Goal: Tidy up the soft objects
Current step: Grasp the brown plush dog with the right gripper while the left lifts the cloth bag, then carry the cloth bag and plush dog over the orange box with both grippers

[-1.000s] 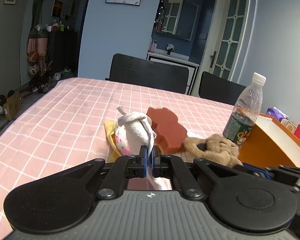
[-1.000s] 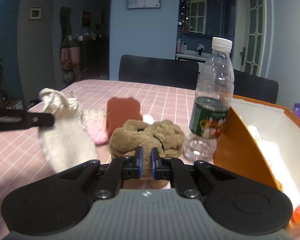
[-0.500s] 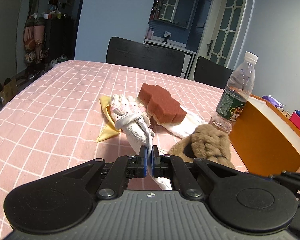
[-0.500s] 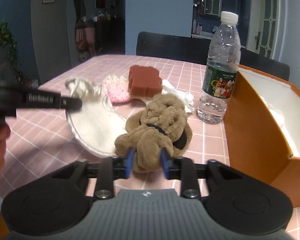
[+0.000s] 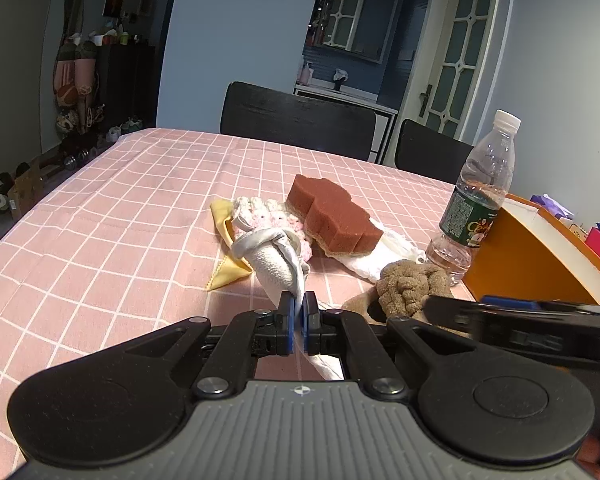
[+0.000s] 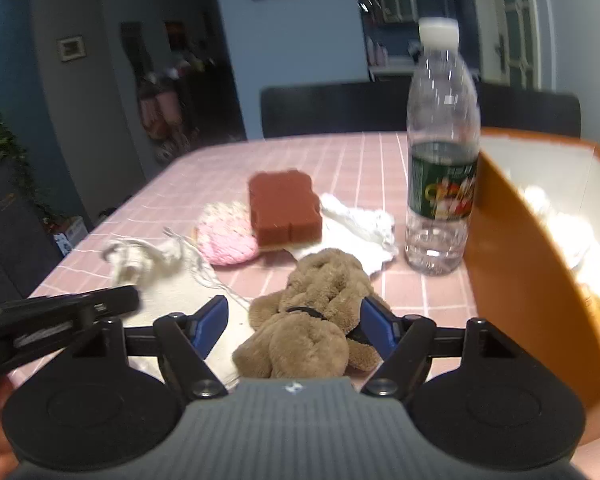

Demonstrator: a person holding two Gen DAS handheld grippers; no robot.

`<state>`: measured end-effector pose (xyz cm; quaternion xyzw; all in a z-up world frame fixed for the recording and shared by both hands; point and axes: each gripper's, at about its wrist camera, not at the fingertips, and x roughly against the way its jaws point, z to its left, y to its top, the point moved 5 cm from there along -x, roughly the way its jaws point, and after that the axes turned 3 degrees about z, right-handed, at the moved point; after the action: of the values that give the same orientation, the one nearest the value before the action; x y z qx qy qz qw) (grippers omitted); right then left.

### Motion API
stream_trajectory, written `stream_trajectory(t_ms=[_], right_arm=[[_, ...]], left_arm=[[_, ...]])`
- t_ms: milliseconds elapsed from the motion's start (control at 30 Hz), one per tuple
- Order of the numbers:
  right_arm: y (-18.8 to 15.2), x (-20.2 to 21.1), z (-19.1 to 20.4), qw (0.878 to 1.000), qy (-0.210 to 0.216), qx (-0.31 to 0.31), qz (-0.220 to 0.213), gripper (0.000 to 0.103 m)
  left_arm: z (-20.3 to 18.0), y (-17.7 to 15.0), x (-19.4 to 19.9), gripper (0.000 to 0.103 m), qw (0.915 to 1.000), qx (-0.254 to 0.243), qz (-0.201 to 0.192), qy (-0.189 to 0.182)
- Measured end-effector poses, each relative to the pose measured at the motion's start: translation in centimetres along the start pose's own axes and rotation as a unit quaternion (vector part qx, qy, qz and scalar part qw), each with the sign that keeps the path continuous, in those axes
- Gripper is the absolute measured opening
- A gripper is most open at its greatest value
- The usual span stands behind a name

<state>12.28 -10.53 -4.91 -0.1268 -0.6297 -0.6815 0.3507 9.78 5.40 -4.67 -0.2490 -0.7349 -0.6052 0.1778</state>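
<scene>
Cloth (image 5: 278, 264), white and terry-textured with a grey satin hem, bunches into a soft cone on the pink checked tablecloth (image 5: 112, 216); the left gripper (image 5: 299, 322) is clenched on its near edge, blue pads pinching the fabric. Just right of it lies a plush (image 6: 312, 312), tan, nubbly and lumpy, with a dark band around its middle. The right gripper (image 6: 294, 326) straddles it, jaws spread wide, blue fingers (image 6: 210, 322) on either side without squeezing. Behind them sit a pink-and-white crocheted round (image 6: 226, 236), a flat yellow cloth (image 5: 224, 240), and a rust-red sponge (image 5: 332, 218) with notched edges resting on a white knit piece (image 6: 360, 228). A clear ribbed plastic bottle (image 6: 440, 160) stands upright beside an orange box (image 6: 528, 280) with a white inside.
</scene>
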Motion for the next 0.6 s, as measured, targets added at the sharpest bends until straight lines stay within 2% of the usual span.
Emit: stream_trajectory(t_ms=[200,400,500,600], right_arm=[[-0.2,-3.9,0.1,0.999,-0.018,-0.024,0.045,0.071],[-1.1,-4.9,-0.1,0.997,-0.039,-0.012,0.061,0.048],[-1.3,-4.9,-0.6,0.998,-0.03,-0.012,0.06,0.04],[-1.1,-4.1,-0.5,0.998,-0.021,-0.004,0.053,0.039]], left_arm=[[-0.1,-0.2,-0.4,0.004,1.0,-0.007,0.003,-0.002],[0.0,-0.5,-0.9,0.004,1.0,-0.003,0.009,0.0],[-0.2,-0.2,-0.4,0.004,1.0,-0.004,0.001,-0.001],[-0.7,0.3,0.6,0.004,0.9999,-0.007,-0.014,-0.004]])
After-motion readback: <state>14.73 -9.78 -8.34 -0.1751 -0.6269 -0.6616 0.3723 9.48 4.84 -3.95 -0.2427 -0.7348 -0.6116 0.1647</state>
